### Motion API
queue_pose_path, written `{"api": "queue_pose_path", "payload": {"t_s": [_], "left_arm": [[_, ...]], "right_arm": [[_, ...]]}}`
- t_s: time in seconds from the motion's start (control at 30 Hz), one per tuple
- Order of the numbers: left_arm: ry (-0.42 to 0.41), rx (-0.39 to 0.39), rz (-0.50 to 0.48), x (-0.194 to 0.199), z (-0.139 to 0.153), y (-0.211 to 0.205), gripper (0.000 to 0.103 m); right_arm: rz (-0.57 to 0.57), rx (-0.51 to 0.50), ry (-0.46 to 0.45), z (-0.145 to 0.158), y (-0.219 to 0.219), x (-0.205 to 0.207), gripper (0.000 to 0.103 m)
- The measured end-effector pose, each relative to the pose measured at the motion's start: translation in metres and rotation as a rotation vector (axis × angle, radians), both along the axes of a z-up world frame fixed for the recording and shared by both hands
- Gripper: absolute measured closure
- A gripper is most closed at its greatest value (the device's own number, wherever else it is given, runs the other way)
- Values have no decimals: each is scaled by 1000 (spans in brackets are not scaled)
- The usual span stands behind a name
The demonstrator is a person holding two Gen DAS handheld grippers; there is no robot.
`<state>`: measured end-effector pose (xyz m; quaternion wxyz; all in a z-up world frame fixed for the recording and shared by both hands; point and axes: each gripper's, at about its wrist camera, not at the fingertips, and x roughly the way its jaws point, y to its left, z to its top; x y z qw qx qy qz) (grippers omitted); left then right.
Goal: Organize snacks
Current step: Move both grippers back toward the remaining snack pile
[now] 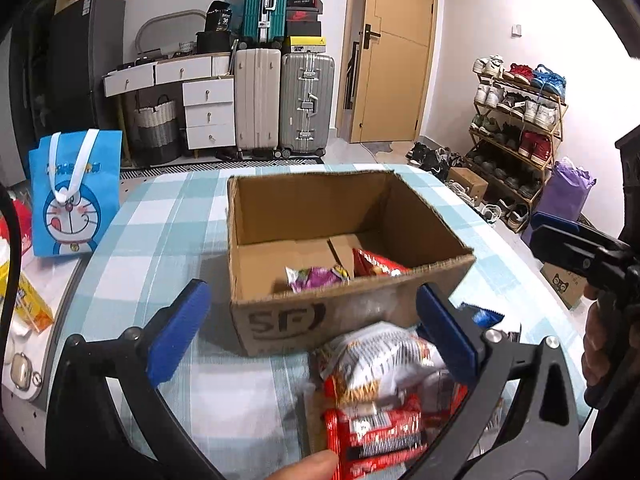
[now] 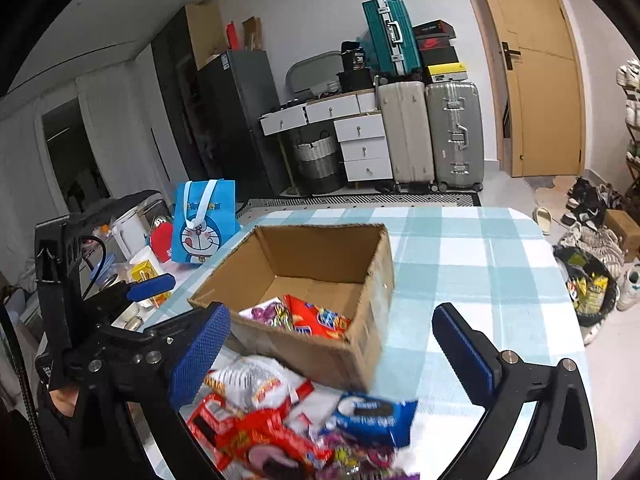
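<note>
Snacks (image 2: 296, 424) piled at 6 o'clock of box (image 1: 344, 240); both hand-held grippers, left (image 1: 312, 332) and right (image 2: 332, 352), angled downward, jaws released, empty.

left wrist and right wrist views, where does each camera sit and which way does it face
Left wrist: sits on the left gripper, looking forward and down over the table at the box; its open jaws, a fingertip and the right gripper show.
Right wrist: sits on the right gripper, facing the box from its right; its open jaws and the left gripper show.
Shared: box, snack pile, blue bag, suitcases, door.
</note>
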<state>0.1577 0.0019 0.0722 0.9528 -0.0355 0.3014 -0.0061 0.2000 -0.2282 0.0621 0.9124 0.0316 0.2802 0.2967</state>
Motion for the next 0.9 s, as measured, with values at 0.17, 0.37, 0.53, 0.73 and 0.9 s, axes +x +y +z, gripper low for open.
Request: {"api": "queue_pose_path", "payload": {"t_s": [0.17,0.37,0.53,0.73,0.9], "left_arm": [[13,-14,12,-23,-6,7,0],[23,0,24,-42,-11,13,0],[49,-7,32,-50,-18,22,0],[82,6,22,-50,-32,20,0],[112,-9,2,-48,-40,15,0]], "right_arm": [[-31,-4,21,-7,-15,-14,0],[-65,-9,35,-18,-27,-32,0],[-62,-14,63,-28,-32,-37,0],[-49,-102,103,-42,-27,-34,0],[0,-156,124,-50,-21,-35,0]]}}
